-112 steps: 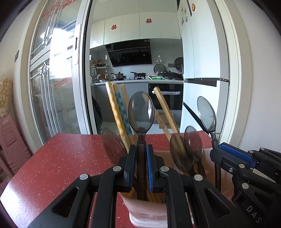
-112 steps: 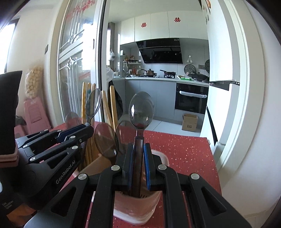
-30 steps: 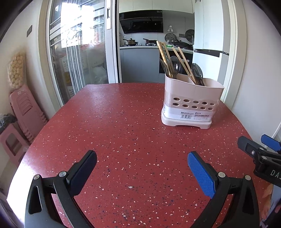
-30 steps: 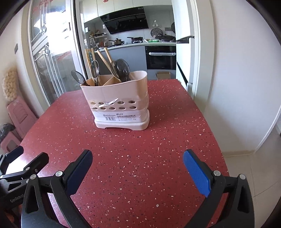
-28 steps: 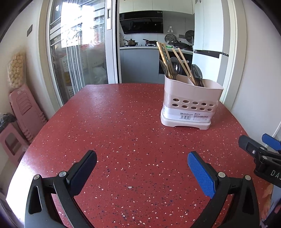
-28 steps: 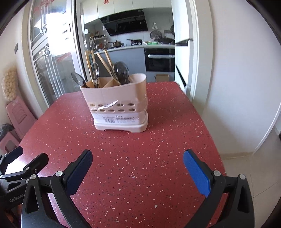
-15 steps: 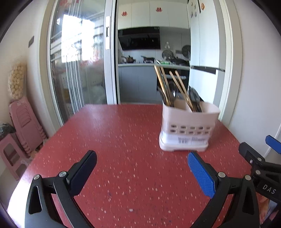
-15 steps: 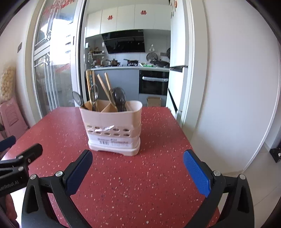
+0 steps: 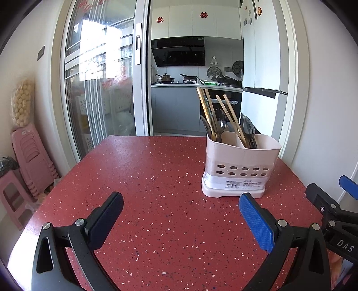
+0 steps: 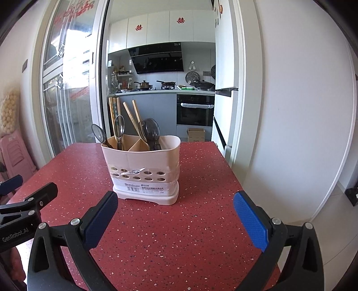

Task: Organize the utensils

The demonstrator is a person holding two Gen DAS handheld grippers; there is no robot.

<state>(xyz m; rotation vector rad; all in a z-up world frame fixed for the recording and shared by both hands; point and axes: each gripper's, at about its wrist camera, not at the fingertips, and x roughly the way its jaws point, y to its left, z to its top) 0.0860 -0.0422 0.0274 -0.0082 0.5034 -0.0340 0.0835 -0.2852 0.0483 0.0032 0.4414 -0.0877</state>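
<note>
A home, in a dining spot beside the kitchen. Past the sliding glass door (image 9: 107,89) stand a stove with pots (image 10: 145,86), a black range hood (image 10: 158,57), a built-in oven (image 10: 194,109) and white wall cupboards (image 9: 192,21). A white fridge (image 9: 260,73) sits nearby, and pink plastic stools (image 9: 29,161) are stacked by the red speckled tabletop (image 9: 161,179).
</note>
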